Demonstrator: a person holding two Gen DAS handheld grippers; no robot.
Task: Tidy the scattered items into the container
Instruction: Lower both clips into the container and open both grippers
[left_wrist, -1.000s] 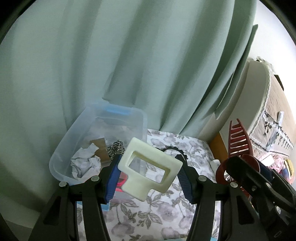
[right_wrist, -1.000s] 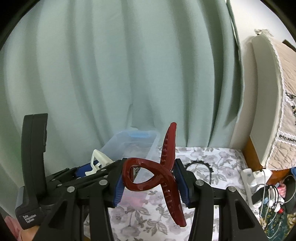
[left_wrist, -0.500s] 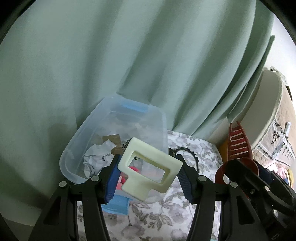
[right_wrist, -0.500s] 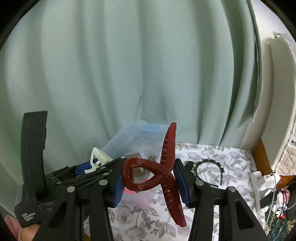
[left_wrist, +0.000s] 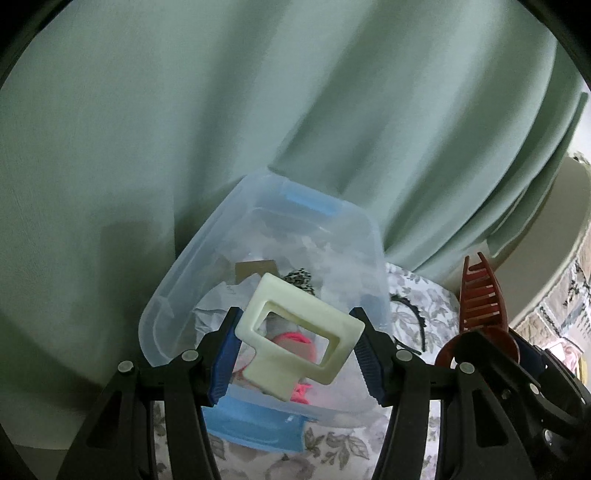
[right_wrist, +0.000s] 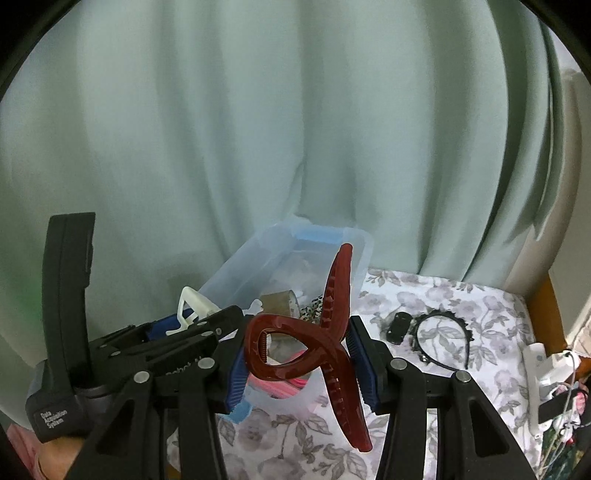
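Cream plastic hair clip (left_wrist: 301, 338), a rectangular frame, sits clamped between the blue pads of the left tongs (left_wrist: 297, 354), jaws about half spread and pressing its two ends. Right tongs (right_wrist: 301, 363) are likewise closed onto a dark red claw clip (right_wrist: 314, 345), held by its looped handles, toothed prongs sticking up and down past the pads. Both clips look gripped across their width so they hang free and should drop clean on release.

Clear plastic container (left_wrist: 236, 273) with blue latches sits centre frame in the left view, against the green curtain (left_wrist: 258, 110), on a floral sheet (right_wrist: 443, 302). Cream clip overlaps the box's near half in frame, so probably over the opening. Red clip, in the right view, sits at the box's near right corner, lower centre; likely needs a bit more travel left and forward.

Inside the box: crumpled paper, tape roll, leopard scrunchie, something pink. Still out on the sheet, right of the box: black headband (right_wrist: 439, 339) and small black clip (right_wrist: 399, 326), well apart from both tongs.
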